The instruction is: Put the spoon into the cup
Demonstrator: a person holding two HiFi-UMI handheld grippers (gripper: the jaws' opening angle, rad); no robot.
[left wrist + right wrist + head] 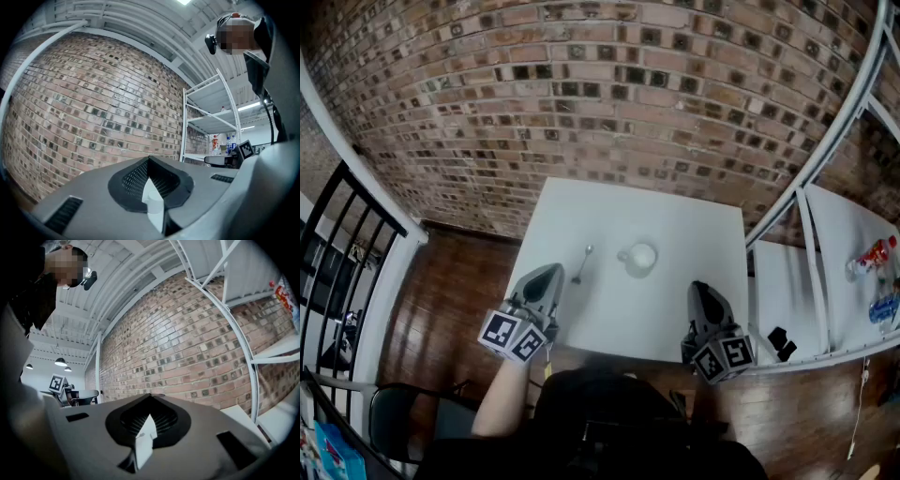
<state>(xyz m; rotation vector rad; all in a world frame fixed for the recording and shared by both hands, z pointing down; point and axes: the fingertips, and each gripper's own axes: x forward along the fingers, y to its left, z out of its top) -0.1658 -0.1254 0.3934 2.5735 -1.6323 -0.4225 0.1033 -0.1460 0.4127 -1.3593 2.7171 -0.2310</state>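
Spoon [582,264] pickup is not yet begun. The white counter [675,319] is kept bare but for two things, so reach is unobstructed. At its near edge the left hand-held gripper [549,272] and right hand-held gripper [699,287] are held back, both clenched on nothing. The cup [638,257] is set upright mid-counter; the spoon is laid flat just left of it, apart, nearest the left hand-held gripper.

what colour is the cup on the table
White. The cup shows best in the head view.
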